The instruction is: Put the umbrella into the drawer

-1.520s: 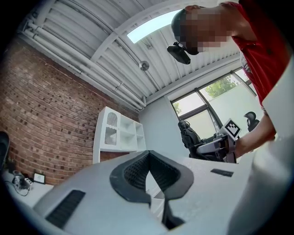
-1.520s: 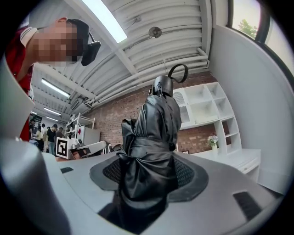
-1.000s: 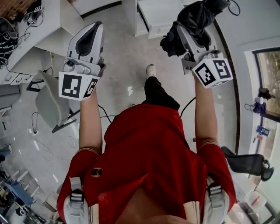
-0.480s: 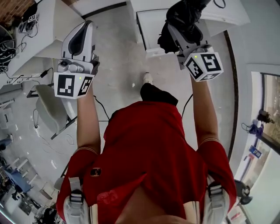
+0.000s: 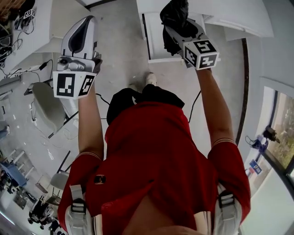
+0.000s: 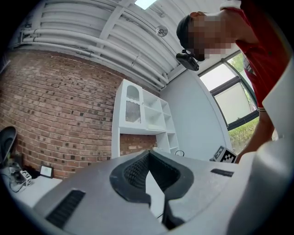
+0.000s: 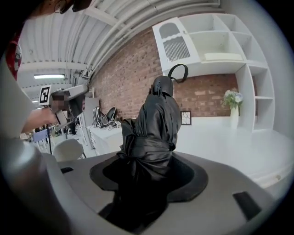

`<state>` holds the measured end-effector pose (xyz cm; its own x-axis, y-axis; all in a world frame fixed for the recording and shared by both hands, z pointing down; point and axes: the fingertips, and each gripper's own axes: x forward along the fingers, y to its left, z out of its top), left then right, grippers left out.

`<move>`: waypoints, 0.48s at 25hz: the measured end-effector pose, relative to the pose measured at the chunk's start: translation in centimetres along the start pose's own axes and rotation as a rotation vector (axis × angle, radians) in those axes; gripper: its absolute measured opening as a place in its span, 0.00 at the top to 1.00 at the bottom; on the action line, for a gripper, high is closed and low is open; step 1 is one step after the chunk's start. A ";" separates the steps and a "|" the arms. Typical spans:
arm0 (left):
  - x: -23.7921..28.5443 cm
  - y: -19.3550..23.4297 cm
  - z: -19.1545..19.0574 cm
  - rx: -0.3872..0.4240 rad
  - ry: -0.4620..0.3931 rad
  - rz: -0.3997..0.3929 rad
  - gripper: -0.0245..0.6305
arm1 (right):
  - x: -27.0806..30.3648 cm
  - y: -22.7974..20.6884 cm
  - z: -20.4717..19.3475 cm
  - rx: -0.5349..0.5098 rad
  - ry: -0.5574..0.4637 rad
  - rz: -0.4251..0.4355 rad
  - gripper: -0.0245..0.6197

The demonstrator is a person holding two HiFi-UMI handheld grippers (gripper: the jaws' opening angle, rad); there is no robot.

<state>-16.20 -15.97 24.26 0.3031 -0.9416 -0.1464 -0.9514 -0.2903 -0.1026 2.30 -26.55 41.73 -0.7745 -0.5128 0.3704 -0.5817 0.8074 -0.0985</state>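
Right gripper (image 5: 175, 26): you hold it at the upper centre of the head view, its fingers clamped on the folded black umbrella (image 5: 173, 13).
Right gripper view: the umbrella (image 7: 156, 119) fills the gap between the jaws of the right gripper (image 7: 147, 193) and stands up from them, its strap loop at the top.
Umbrella's place: in the head view it overlaps the right part of the open white drawer (image 5: 154, 41); you cannot tell from here whether it touches the drawer.
Left gripper (image 5: 86, 22): you hold it at the upper left of the head view, well apart from the drawer.
Left gripper view: the fingers of the left gripper (image 6: 149, 179) are together, with nothing between them.
Beyond the left gripper: a brick wall (image 6: 55, 101) and a white shelf unit (image 6: 142, 119).
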 end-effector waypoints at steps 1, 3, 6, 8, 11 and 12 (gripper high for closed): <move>0.2 0.1 -0.2 -0.004 0.004 0.003 0.96 | 0.6 -0.2 -0.8 0.000 0.033 0.006 0.57; 0.7 0.4 -0.7 -0.012 0.006 0.009 0.96 | 1.7 -0.5 -2.2 0.004 0.090 0.014 0.57; 2.1 0.2 -1.1 -0.019 -0.012 0.011 0.96 | 2.9 -1.3 -4.2 0.020 0.159 0.012 0.57; 3.6 -0.6 -1.2 -0.017 -0.026 0.002 0.96 | 3.0 -1.9 -5.4 0.016 0.204 0.010 0.57; 5.6 -2.1 -1.4 -0.028 -0.032 -0.019 0.96 | 2.8 -2.2 -7.2 -0.030 0.284 0.030 0.57; 6.1 -2.1 -1.6 -0.036 -0.033 -0.024 0.96 | 3.2 -2.2 -7.8 -0.053 0.315 0.040 0.57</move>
<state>-12.49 -21.36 25.19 0.3267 -0.9285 -0.1765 -0.9451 -0.3191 -0.0709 3.06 -27.66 50.35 -0.6764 -0.3715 0.6360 -0.5325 0.8432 -0.0738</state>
